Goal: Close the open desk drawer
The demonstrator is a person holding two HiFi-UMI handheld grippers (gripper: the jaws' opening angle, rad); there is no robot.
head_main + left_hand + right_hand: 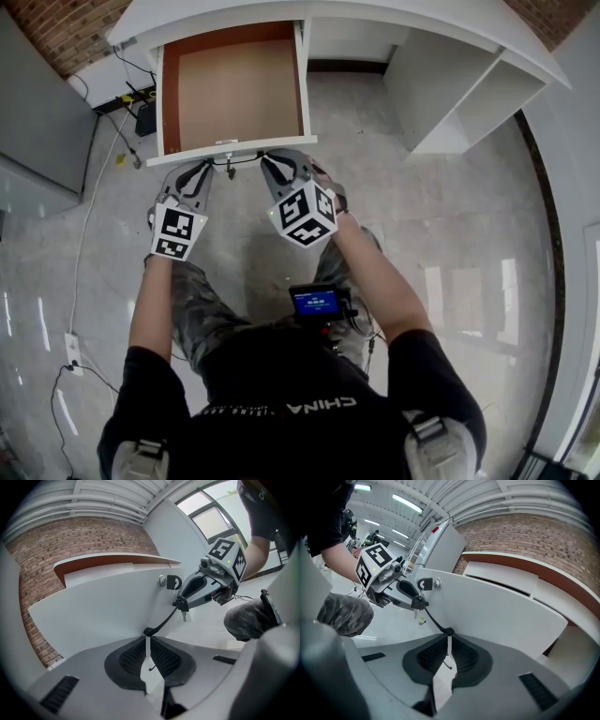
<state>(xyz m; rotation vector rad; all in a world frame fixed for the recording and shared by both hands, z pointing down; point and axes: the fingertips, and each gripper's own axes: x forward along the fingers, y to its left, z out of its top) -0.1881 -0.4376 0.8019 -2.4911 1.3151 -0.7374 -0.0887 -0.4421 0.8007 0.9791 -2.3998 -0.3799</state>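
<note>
White letters reading "CHINA", upside down to the camera, on the person's black shirt (323, 404), just below a small screen (316, 302) whose display is unreadable.

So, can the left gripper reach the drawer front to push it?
Probably yes: the left gripper is right at the drawer front, nothing between them, though it pinches a black cord.

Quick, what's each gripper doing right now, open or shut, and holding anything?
Left gripper: shut, pinching one end of the black cord.
Right gripper: shut, pinching the cord's other end.
</note>
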